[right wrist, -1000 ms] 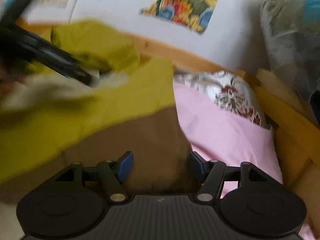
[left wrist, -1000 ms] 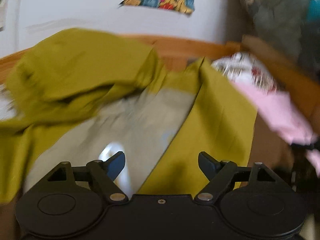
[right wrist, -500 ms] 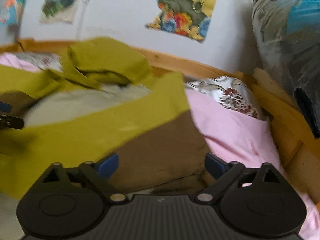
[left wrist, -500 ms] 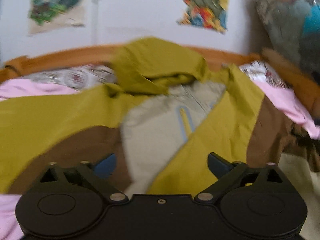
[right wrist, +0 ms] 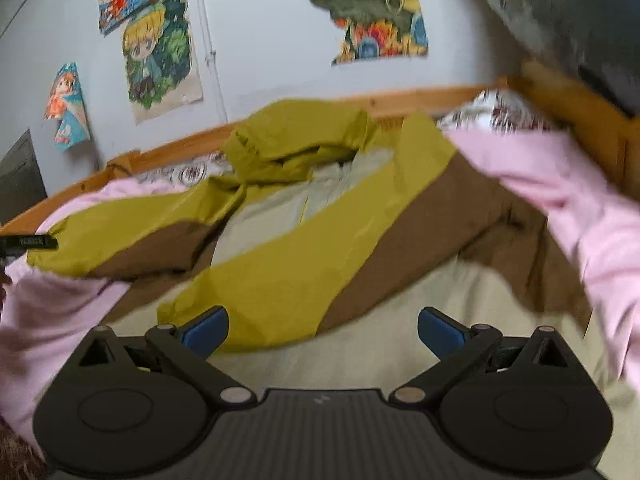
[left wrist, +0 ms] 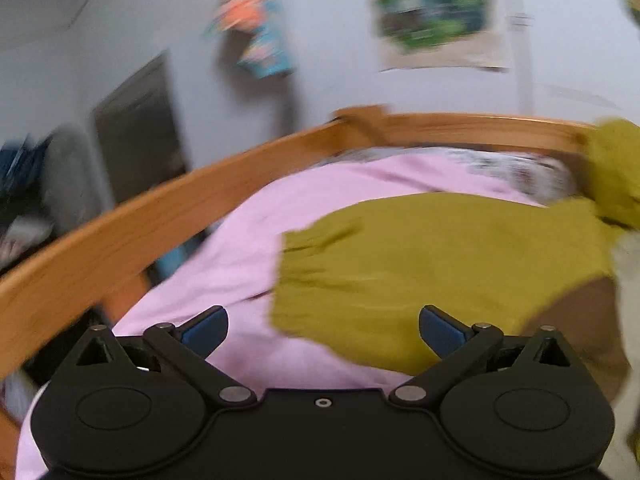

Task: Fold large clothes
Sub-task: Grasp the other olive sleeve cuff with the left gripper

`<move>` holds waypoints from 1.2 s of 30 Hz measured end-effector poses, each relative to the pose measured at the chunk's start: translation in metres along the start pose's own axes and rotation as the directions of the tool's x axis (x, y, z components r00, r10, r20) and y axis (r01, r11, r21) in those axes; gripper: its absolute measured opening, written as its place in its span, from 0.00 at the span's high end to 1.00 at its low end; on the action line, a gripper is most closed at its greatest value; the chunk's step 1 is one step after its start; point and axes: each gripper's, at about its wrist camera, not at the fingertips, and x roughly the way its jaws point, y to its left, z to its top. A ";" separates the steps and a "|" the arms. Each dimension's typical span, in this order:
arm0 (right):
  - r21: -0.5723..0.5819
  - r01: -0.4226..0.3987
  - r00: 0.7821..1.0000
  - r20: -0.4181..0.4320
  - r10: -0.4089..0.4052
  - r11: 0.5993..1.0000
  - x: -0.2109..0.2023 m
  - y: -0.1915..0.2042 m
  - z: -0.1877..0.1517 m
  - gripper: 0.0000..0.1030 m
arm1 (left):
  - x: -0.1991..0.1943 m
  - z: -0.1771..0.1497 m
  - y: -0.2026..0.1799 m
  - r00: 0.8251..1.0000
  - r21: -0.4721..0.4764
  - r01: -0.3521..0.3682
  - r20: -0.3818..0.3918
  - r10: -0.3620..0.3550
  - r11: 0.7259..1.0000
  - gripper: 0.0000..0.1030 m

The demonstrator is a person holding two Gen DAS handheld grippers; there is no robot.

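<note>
A large hooded jacket (right wrist: 304, 248) in olive, brown and beige lies spread on a pink bed sheet (right wrist: 580, 184), hood toward the wall. Its right sleeve is folded diagonally across the front, and its left sleeve (left wrist: 420, 264) stretches out flat, cuff at the left. My left gripper (left wrist: 322, 330) is open and empty just above that cuff. My right gripper (right wrist: 322, 330) is open and empty over the jacket's beige lower part, near the folded sleeve's cuff. The left gripper's tip (right wrist: 30, 242) shows at the far left edge of the right wrist view.
A wooden bed frame (left wrist: 168, 208) runs around the mattress. A wall with posters (right wrist: 160, 56) stands behind it. A floral pillow (right wrist: 504, 114) lies at the back right. A bundle of bagged bedding (right wrist: 568, 12) sits at the upper right.
Both grippers have pulled back from the jacket with jaws wider. The left gripper has swung left, from the jacket's middle to the outstretched sleeve cuff. The jacket now lies flat.
</note>
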 end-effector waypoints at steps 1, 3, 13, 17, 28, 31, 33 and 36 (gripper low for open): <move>0.003 -0.001 1.000 -0.014 0.001 1.000 0.003 -0.002 -0.005 0.00 | 0.005 0.001 0.007 1.000 -0.038 -0.014 -0.020 0.013 0.999 0.06; 0.013 -0.015 0.999 -0.036 0.016 1.000 0.009 -0.005 -0.013 0.00 | 0.015 0.003 0.016 0.998 -0.101 -0.025 -0.055 0.020 0.995 0.09; 0.060 -0.020 0.997 -0.076 0.024 0.998 0.016 -0.015 -0.027 0.00 | 0.003 0.007 -0.004 1.000 -0.091 0.024 0.009 -0.024 0.996 0.87; 0.057 -0.018 0.998 -0.056 0.021 0.998 0.011 -0.013 -0.025 0.00 | -0.038 0.022 -0.031 0.977 -0.005 0.093 0.191 -0.090 0.996 0.93; 0.067 0.024 1.000 0.000 -0.024 0.997 0.004 -0.021 -0.019 0.00 | -0.184 0.050 -0.159 0.583 0.391 0.600 0.385 -0.716 0.698 0.98; 0.064 0.059 0.998 0.021 -0.061 0.996 0.003 -0.029 -0.018 0.00 | -0.198 0.034 -0.206 0.467 0.480 0.689 0.280 -0.839 0.543 0.98; 0.074 0.094 0.994 0.041 -0.098 0.993 0.001 -0.036 -0.017 0.00 | -0.198 0.017 -0.236 0.412 0.514 0.734 0.182 -0.893 0.444 0.98; 0.098 0.176 0.980 0.075 -0.184 0.980 -0.003 -0.050 -0.015 0.00 | -0.184 -0.009 -0.271 0.357 0.512 0.798 0.023 -0.934 0.318 0.97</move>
